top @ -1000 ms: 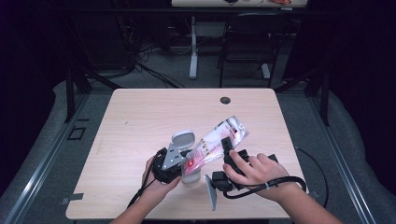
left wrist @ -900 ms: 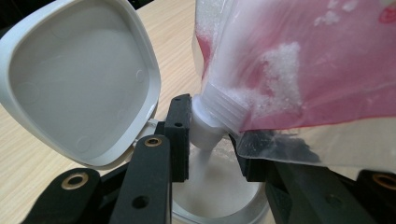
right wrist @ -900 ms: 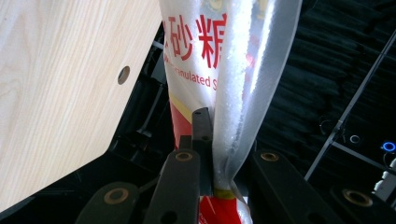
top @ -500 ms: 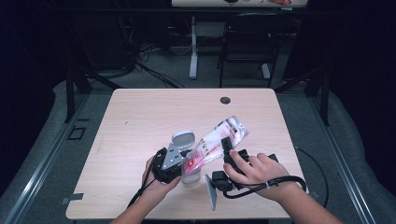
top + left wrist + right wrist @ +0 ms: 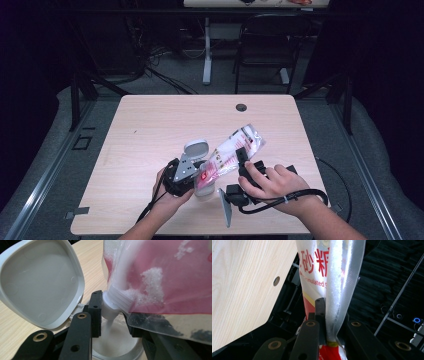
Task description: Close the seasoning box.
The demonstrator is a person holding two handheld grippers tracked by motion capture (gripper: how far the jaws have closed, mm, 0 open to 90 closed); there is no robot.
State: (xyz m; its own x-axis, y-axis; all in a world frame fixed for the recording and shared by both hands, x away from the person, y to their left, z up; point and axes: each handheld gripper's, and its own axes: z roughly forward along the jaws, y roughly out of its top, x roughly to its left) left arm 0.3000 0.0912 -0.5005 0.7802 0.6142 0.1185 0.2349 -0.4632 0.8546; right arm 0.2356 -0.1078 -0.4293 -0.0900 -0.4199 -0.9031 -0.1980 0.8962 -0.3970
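Note:
A red and white sugar pouch (image 5: 231, 150) hangs tilted over a small clear container (image 5: 203, 189) near the table's front edge. My right gripper (image 5: 243, 159) is shut on the pouch (image 5: 319, 270) partway along its body, pads pinching the film (image 5: 330, 320). My left gripper (image 5: 192, 181) is shut on the container (image 5: 117, 347), a black jaw on each side (image 5: 113, 323). The container's white hinged lid (image 5: 37, 285) stands flipped open to the left. White sugar runs from the pouch's screw spout (image 5: 115, 302) into the container, which holds a layer of sugar.
The light wooden table (image 5: 150, 125) has a round cable hole (image 5: 241, 107) at its far edge. A black chair (image 5: 265, 45) and desk legs stand on the floor beyond. Cables trail from both grippers toward the front edge.

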